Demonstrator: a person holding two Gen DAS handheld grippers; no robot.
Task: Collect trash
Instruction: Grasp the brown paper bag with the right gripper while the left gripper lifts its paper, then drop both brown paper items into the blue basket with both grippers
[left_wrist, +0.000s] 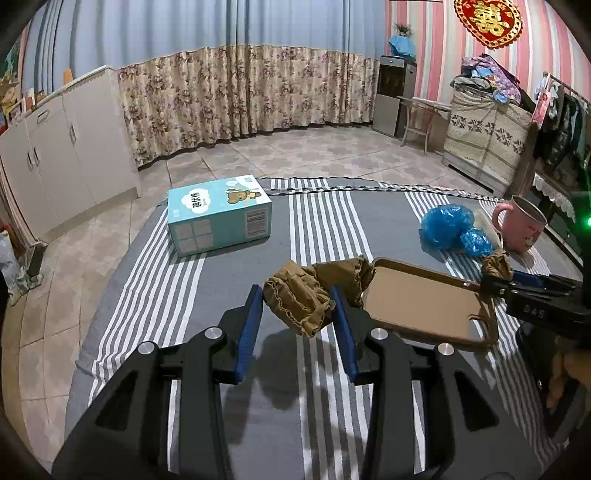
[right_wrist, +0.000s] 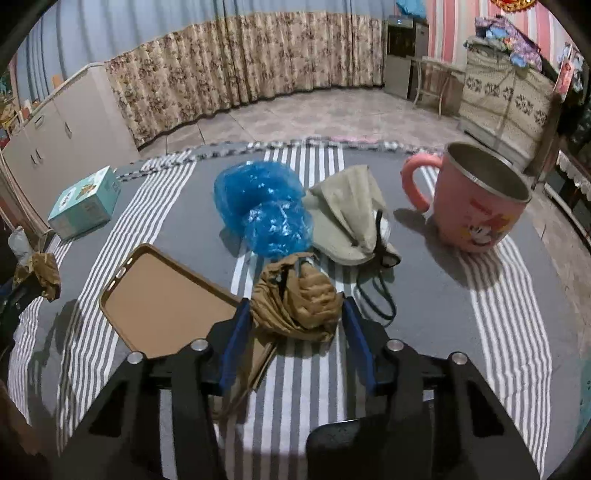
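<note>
My left gripper (left_wrist: 297, 301) is shut on a crumpled brown paper wad (left_wrist: 295, 295), held clear of the striped tablecloth (left_wrist: 229, 295) with its shadow below. In the right wrist view that wad (right_wrist: 44, 269) shows at the far left edge. My right gripper (right_wrist: 295, 312) has its blue pads against both sides of a second brown paper wad (right_wrist: 299, 299), which lies on the cloth beside a brown phone case (right_wrist: 162, 306). In the left wrist view the right gripper (left_wrist: 496, 277) comes in from the right with that wad (left_wrist: 496, 263) at its tips.
Two crumpled blue plastic bags (right_wrist: 258, 206) and a grey-green cloth pouch (right_wrist: 351, 214) with a black cord lie just beyond the right gripper. A pink mug (right_wrist: 476, 206) stands at the right. A light blue box (left_wrist: 218, 214) sits at the far left of the table.
</note>
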